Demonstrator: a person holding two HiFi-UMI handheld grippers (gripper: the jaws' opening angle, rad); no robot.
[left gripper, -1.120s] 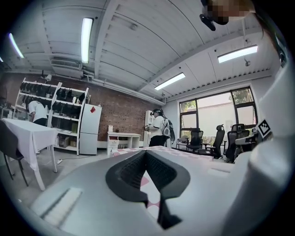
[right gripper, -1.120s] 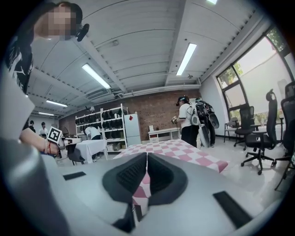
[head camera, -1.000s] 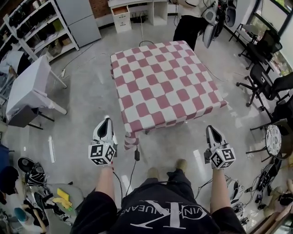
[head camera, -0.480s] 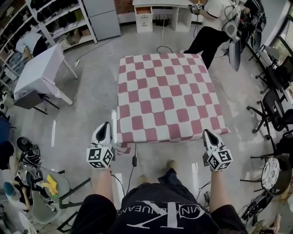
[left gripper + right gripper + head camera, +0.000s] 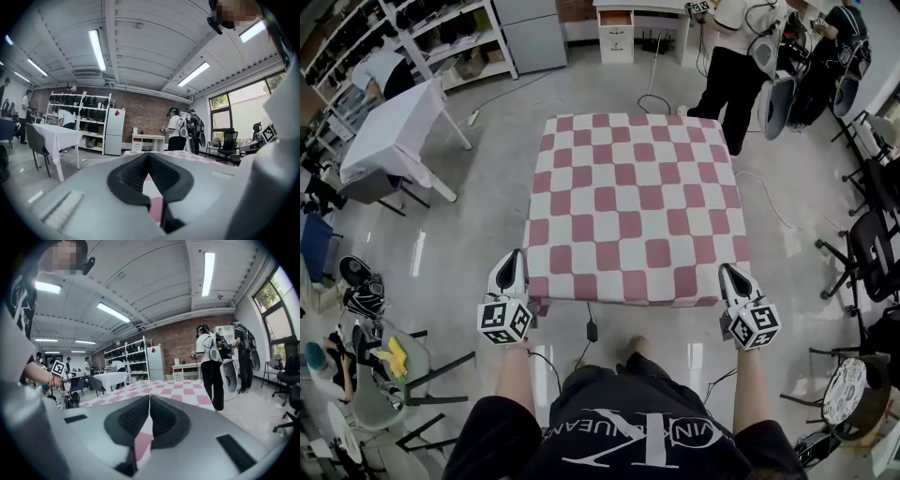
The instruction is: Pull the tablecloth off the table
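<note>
A red-and-white checked tablecloth (image 5: pixel 637 206) covers a square table, its edges hanging over the sides. My left gripper (image 5: pixel 517 257) hovers just outside the cloth's near left corner, jaws shut with nothing between them. My right gripper (image 5: pixel 728 272) is at the near right corner, also shut and empty. In the left gripper view the shut left gripper (image 5: pixel 148 155) points along the tablecloth (image 5: pixel 197 157). In the right gripper view the shut right gripper (image 5: pixel 149 397) points across the tablecloth (image 5: pixel 164 391).
Two people (image 5: pixel 731 56) stand beyond the table's far right corner. A white-covered table (image 5: pixel 394 131) and shelves (image 5: pixel 441 37) are at the left, and office chairs (image 5: pixel 872 244) at the right. A cable with a plug (image 5: pixel 591 328) lies on the floor by my feet.
The table has come nearer and squared up in the head view. Both grippers now sit at the cloth's near corners. The jaws stayed shut.
</note>
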